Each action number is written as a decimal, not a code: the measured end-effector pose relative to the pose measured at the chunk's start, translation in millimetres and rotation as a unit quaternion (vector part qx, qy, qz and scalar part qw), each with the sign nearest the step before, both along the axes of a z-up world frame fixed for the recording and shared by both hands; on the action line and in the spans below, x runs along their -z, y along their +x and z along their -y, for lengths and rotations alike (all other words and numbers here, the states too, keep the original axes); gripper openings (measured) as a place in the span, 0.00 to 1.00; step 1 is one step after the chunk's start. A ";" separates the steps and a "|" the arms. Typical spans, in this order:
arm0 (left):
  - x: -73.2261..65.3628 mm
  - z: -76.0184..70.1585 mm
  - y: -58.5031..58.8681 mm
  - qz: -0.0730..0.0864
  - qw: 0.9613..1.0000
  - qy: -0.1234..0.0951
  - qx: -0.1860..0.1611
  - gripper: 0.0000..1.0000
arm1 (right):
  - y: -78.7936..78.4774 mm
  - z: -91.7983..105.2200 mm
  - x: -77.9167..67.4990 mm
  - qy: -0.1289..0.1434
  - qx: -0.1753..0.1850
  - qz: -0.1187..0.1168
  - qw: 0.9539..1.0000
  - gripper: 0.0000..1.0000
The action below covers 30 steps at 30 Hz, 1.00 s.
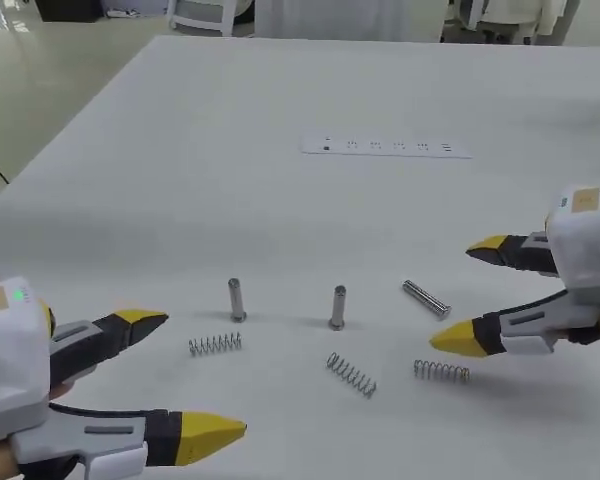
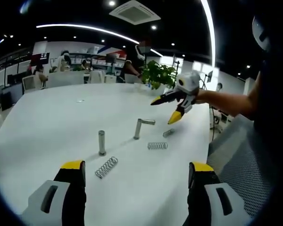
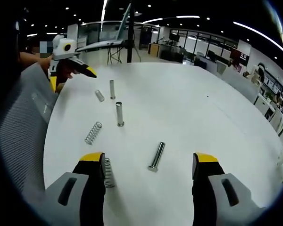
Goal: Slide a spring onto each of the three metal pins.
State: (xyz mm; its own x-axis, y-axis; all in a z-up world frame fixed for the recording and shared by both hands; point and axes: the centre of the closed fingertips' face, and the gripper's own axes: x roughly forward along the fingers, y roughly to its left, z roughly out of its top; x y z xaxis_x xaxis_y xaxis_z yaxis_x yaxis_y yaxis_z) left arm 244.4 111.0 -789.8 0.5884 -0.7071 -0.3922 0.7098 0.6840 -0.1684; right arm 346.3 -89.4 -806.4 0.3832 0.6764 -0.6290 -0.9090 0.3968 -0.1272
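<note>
On table (image 1: 280, 120) | 3 pins (image 1: 236, 299) (image 1: 338, 306) (image 1: 425, 298) | 3 springs (image 1: 215, 345) (image 1: 351, 374) (image 1: 441, 371) | left tool (image 1: 192, 374), right tool (image 1: 458, 296): jaws apart

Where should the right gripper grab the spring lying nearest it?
I'd take the spring mid-length, across its coils, coming down from above with the right gripper. It lies flat on the table, free on both sides, so the open jaws can straddle it.

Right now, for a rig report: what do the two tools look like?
Left tool and right tool match: white housings, grey-and-black jaws ending in yellow tips, a tan label on top. The left also shows a small green light.
</note>
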 end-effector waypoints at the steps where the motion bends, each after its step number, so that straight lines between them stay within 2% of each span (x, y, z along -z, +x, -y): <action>1: 0.2 -0.1 -0.1 0.000 1.000 0.000 0.000 0.87 | 0.9 -0.1 0.3 -0.001 0.000 0.000 1.000 0.75; 30: 3.2 0.7 -0.3 -0.003 1.000 -0.003 0.000 0.86 | 15.3 -1.7 11.5 -0.025 0.015 -0.010 1.000 0.73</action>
State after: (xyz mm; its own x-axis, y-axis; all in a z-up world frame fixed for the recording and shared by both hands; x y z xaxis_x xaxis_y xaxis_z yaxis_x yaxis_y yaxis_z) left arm 244.2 110.3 -793.1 0.5863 -0.7099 -0.3903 0.7090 0.6827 -0.1767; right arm 361.6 -87.7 -817.8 0.3893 0.6326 -0.6695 -0.8996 0.4171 -0.1290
